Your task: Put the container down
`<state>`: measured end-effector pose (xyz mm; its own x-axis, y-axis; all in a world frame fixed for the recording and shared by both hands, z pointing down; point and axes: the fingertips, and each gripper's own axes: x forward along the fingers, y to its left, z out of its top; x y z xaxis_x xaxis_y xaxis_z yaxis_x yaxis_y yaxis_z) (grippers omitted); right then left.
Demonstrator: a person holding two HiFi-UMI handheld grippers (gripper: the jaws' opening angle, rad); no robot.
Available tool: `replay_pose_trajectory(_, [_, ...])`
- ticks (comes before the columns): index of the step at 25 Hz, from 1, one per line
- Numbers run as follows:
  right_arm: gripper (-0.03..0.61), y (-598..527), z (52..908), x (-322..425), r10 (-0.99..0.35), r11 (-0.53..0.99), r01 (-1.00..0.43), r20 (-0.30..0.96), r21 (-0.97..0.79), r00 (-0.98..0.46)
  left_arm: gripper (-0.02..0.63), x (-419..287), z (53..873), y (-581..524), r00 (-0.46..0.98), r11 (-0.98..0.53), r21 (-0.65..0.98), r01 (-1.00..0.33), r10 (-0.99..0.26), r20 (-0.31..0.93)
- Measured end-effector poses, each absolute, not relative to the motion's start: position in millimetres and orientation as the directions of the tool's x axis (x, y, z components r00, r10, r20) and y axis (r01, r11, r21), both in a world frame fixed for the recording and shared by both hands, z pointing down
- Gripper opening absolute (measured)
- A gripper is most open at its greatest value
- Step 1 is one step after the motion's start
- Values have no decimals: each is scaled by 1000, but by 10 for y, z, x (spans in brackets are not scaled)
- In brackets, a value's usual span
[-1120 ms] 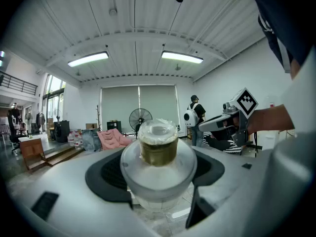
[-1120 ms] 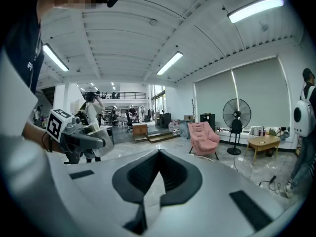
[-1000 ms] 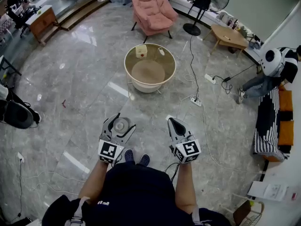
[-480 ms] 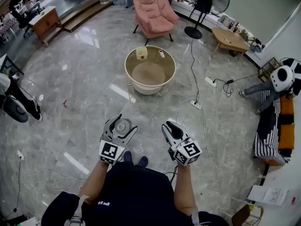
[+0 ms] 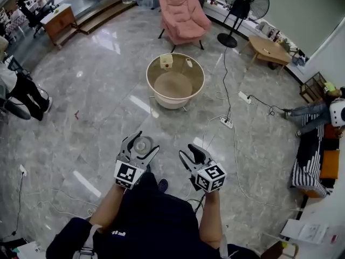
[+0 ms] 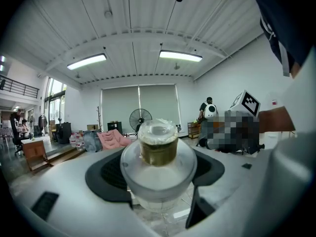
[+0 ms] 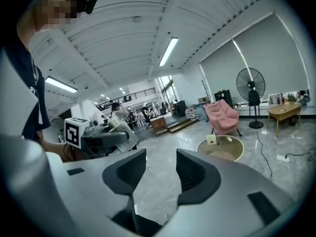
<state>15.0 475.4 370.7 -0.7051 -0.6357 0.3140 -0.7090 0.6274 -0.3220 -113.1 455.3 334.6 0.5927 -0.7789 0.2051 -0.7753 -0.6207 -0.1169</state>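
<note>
A grey marble floor (image 5: 91, 96) is filling most of the head view. A round table (image 5: 149, 80) with a glass top is standing in the upper middle of the frame, well ahead of both claws. It is carrying a small pale box (image 5: 166, 60) and a small white object (image 5: 189, 62) near its far edge. Beyond it a pink armchair (image 5: 183, 14) is sitting at the top of the frame, with a standing fan (image 5: 246, 1) to its right and a low wooden table (image 5: 269, 45) further right. A power strip (image 5: 226, 122) is lying on the floor right of centre, between the round table and the right claw (image 5: 193, 153).

The left claw (image 5: 141, 145), at lower centre-left, is pinching the container (image 6: 158, 154) in the air above the floor, close in front of the person. The right claw is spread, with floor showing between its jaws.

The head view is showing the container only as a small pale disc from above. The left gripper view is showing it side-on, filling the middle of the frame. The right gripper view is catching the left gripper's marker cube at its left edge.

The container is looking clear and round — a broad translucent disc sitting between the pads, with a narrower part beyond it showing olive-brown contents under crinkled clear film.
</note>
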Motion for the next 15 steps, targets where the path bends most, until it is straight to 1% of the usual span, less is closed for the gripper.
replay_pose_trajectory(1, [184,4771,3717,143,-624,638,-699,315,-322,-715,344,-1112,3350,4545,592,-621,-118,-775,-779,207])
replay_pose_trajectory(2, [139,4772,3724,152,-620,643,-694,313,-323,-720,344,-1095,3355,4531,592,-620,-120,-775,-779,208])
replay_pose_trajectory(3, [76,4761,3732,171,-620,644,-692,307,-327,-722,344,-1079,3359,4514,591,-620,-121,-775,-780,208])
replay_pose_trajectory(4, [43,4746,3741,192,-619,645,-687,298,-334,-726,344,-1062,3362,4497,591,-620,-122,-775,-780,207])
replay_pose_trajectory(9, [28,4730,3708,286,-618,640,-641,212,-424,-757,344,-975,3374,4427,598,-626,-121,-771,-776,202])
replay_pose_trajectory(13, [28,4583,3775,368,-673,608,-709,243,-356,-699,344,-933,3392,4308,603,-628,-118,-769,-774,192])
replay_pose_trajectory(15, [28,4467,3744,406,-693,614,-723,223,-317,-686,344,-912,3416,4230,604,-628,-113,-770,-774,190])
